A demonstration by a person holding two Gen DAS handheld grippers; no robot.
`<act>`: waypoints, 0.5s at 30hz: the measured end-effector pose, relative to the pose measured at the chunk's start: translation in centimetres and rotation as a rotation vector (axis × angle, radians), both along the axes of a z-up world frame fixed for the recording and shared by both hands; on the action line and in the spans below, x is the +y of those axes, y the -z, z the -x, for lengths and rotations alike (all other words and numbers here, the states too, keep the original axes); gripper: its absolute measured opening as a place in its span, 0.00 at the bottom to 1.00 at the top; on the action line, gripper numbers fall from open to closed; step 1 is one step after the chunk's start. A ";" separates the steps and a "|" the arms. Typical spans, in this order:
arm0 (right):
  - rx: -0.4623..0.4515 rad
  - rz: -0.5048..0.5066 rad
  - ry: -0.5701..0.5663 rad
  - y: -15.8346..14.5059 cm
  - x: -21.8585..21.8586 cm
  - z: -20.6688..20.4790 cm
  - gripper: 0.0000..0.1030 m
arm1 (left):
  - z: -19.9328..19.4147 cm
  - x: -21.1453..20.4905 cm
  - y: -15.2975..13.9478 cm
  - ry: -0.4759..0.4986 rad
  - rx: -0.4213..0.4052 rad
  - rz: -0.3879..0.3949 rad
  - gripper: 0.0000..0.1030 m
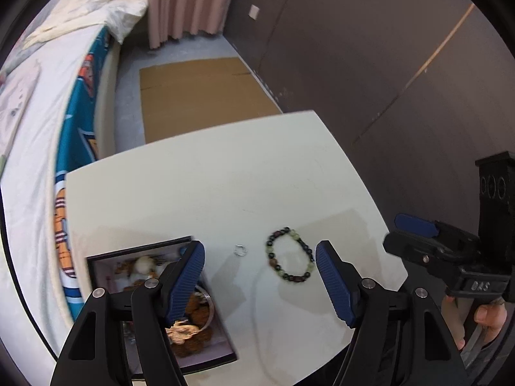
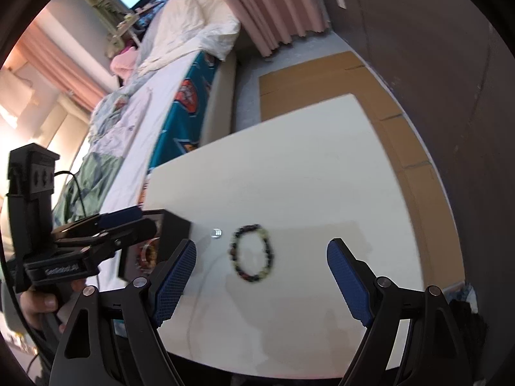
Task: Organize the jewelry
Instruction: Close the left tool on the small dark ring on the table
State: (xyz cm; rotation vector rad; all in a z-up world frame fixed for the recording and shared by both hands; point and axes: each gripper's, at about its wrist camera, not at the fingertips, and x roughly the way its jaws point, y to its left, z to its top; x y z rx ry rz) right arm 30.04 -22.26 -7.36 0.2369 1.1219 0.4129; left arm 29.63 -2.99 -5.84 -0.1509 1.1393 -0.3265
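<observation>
A beaded bracelet [image 1: 288, 261] of dark and pale green beads lies flat on the white table [image 1: 225, 180]. A small silver ring [image 1: 239, 250] lies just left of it. An open dark jewelry box [image 1: 180, 305] with gold and orange pieces inside sits at the table's left front. My left gripper [image 1: 260, 276] is open and empty, above the ring and bracelet, its left finger over the box. My right gripper [image 2: 262, 276] is open and empty, with the bracelet [image 2: 252, 252] between its fingers further ahead. The ring [image 2: 216, 233] and box [image 2: 167, 241] show left of it.
A bed [image 1: 42, 148] with white and teal bedding runs along the table's left side. Flat cardboard [image 1: 199, 96] lies on the floor beyond the table. A dark wall [image 1: 386, 64] stands to the right, and pink curtains [image 1: 183, 3] hang at the back.
</observation>
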 end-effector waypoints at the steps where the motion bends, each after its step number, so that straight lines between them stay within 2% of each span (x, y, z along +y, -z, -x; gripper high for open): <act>1: 0.009 -0.002 0.013 0.3 -0.6 -0.3 0.81 | -0.2 -0.5 0.2 0.007 0.009 -0.018 0.68; 3: 0.024 -0.009 0.031 0.7 -1.5 -0.6 0.81 | -0.8 -1.4 0.9 0.014 0.039 -0.056 0.66; 6: 0.040 -0.011 0.057 1.2 -2.7 -0.8 0.81 | -1.5 -2.2 2.3 0.025 0.105 -0.093 0.53; 10: 0.040 -0.032 0.069 1.1 -3.6 -0.8 0.81 | -2.4 -2.7 4.3 0.026 0.179 -0.163 0.41; 15: 0.046 -0.044 0.076 1.3 -4.2 -0.7 0.81 | -3.1 -3.5 5.5 0.026 0.196 -0.259 0.33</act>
